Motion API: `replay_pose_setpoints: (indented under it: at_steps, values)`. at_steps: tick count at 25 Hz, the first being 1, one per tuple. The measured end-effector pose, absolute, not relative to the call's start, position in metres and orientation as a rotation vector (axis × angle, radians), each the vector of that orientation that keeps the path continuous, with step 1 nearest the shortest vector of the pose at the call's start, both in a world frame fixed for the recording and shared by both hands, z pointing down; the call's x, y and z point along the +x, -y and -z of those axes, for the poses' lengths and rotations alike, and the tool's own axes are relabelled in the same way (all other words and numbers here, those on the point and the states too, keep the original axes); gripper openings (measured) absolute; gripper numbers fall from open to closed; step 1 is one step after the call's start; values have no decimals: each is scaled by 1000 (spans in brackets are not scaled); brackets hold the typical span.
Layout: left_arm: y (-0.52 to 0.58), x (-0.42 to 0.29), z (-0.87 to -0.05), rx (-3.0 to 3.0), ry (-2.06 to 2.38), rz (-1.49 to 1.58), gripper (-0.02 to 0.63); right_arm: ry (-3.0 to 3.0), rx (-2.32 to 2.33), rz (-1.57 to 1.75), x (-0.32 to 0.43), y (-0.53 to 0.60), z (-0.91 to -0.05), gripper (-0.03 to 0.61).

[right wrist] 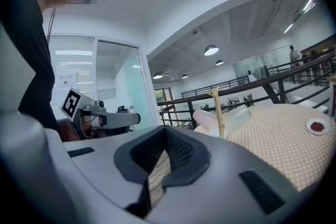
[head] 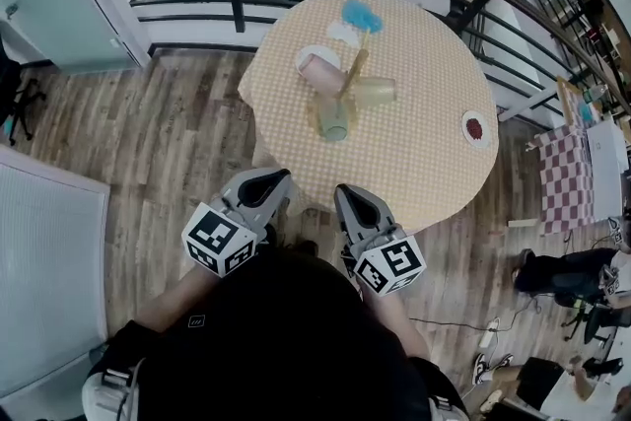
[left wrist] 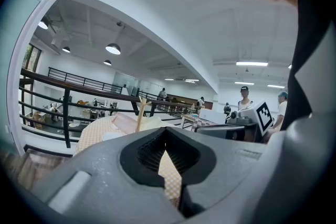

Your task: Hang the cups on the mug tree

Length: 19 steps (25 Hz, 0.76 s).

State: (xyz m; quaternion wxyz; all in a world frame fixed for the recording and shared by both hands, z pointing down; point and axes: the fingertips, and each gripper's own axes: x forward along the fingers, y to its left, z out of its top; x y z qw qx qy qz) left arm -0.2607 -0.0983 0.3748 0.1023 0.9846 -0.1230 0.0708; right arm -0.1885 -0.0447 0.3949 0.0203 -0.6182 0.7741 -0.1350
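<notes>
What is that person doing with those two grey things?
A person stands at a round table with a tool in each hand. The left tool and the right tool are both shut, hold nothing, and hover by the table's near edge. Near the middle of the table, the wooden mug tree carries a pink cup, a cream cup and a green cup, so the hanging looks done. A small dish sits off to one side.
</notes>
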Motion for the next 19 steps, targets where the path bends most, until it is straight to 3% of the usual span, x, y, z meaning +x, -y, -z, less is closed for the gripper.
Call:
replay_pose_setpoints:
  at_steps: [19]
  values:
    - [99,-243,-377,2902,318,-233,8,-2386,-1964,402,-175,43,-394,12]
